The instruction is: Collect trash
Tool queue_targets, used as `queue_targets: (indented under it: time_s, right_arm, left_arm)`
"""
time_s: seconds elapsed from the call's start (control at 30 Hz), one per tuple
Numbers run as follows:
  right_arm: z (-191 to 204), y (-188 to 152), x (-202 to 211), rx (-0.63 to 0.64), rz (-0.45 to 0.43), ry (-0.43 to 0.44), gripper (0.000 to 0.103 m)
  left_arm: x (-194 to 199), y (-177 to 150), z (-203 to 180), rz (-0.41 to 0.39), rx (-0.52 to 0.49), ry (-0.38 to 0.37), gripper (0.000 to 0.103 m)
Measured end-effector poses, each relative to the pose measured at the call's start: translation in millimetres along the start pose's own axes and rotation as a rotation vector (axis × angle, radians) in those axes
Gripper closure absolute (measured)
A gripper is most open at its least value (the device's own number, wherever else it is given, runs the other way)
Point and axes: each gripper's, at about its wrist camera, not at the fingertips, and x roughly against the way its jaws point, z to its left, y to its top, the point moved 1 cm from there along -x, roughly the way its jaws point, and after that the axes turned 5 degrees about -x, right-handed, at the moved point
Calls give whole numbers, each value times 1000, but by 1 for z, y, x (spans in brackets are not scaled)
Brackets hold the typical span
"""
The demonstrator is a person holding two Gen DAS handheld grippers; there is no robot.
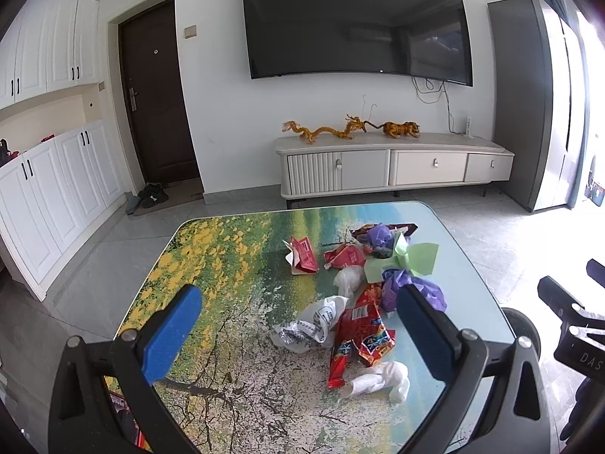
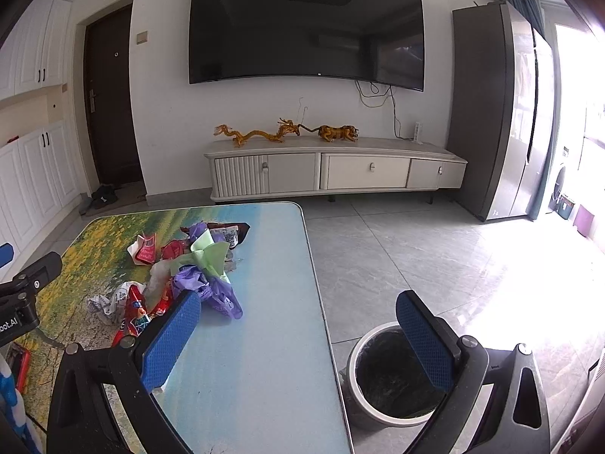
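Lying in a loose heap on the table (image 1: pixel 211 265), twd its far right part: crumpled trash, i.e. red snack wrappers (image 1: pixel 359 333), white tissue wads (image 1: pixel 382 378), a silver-printed wrapper (image 1: pixel 310 325), purple plastic (image 1: pixel 423 291), green paper (image 1: pixel 412 257). Tabletop has a printed landscape w/ yellow flowers & blue water.

Left gripper (image 1: pixel 298 335) hangs over the near pile, jaws wide apart, nothing between the pads. Right gripper (image 2: pixel 298 340) likewise spread wide, empty, straddling the table's right edge.

Only the right wrist view shows the trash bin (image 2: pixel 353 363) on the floor beside the table, dark liner inside, round pale rim. Left wrist view shows just a sliver of it, but gives the pile in full.
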Motion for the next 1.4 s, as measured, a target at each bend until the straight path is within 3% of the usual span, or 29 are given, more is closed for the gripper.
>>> queue_targets:
  time_s: [0.83,1.03,1.23,1.4]
  right_arm:
    - [-4,-6,-6,-20,15,32,0]
    - [-14,-3,-8,-40,-2,48,0]
    - [-17,2,-9,-25,12,97,0]
    - [-9,3,-12,3,41,168,0]
  left_arm:
    - [-17,5,-2,94,27,-17,0]
    - [-14,12,1,55,38,-2,0]
    - [-13,18,21,40,57,22,0]
    - [-17,10,37,74,49,-23,0]
